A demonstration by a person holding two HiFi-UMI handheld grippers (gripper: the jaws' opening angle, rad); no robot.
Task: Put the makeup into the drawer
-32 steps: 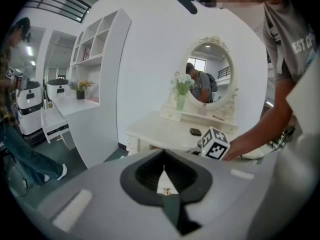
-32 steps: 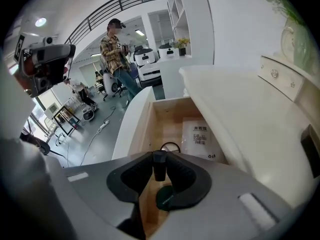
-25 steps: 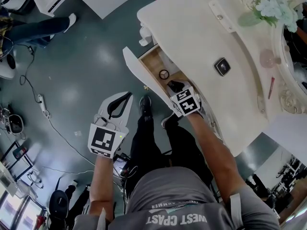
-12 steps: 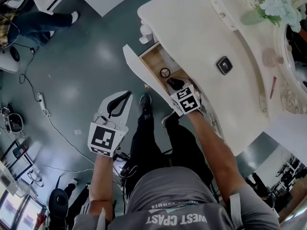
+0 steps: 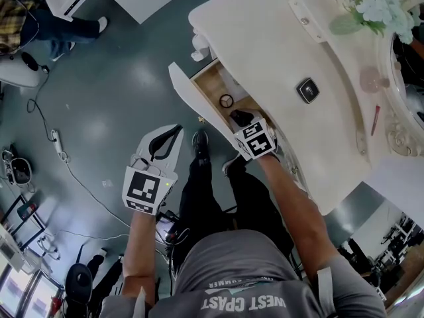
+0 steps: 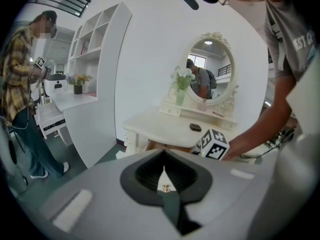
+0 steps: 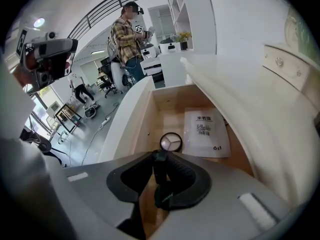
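The vanity's wooden drawer [image 5: 211, 83] [image 7: 170, 104] stands pulled open. My right gripper [image 5: 242, 119] [image 7: 160, 156] hangs over its near end, shut on a slim black makeup tube [image 7: 162, 184] that stands upright between the pads. On the drawer floor beyond lie a round clear-lidded compact [image 7: 171, 142] [image 5: 226, 101] and a white sachet [image 7: 206, 132]. A black square compact [image 5: 307, 90] rests on the vanity top [image 5: 278, 52]. My left gripper [image 5: 177, 131] [image 6: 164, 169] hovers over the floor to the left of the drawer, shut, with nothing in it.
The drawer's white front panel [image 5: 189, 101] juts out toward my legs. On the vanity's far side are a flower vase [image 5: 374, 5], a pink bottle [image 5: 371, 79], a red pencil [image 5: 375, 120] and an oval mirror [image 6: 208, 68]. A person [image 6: 22, 89] stands by white shelving at left. Cables [image 5: 63, 158] trail on the floor.
Both grippers keep their places and the tube stays in the right jaws. Only the person at the far left edge has shifted.
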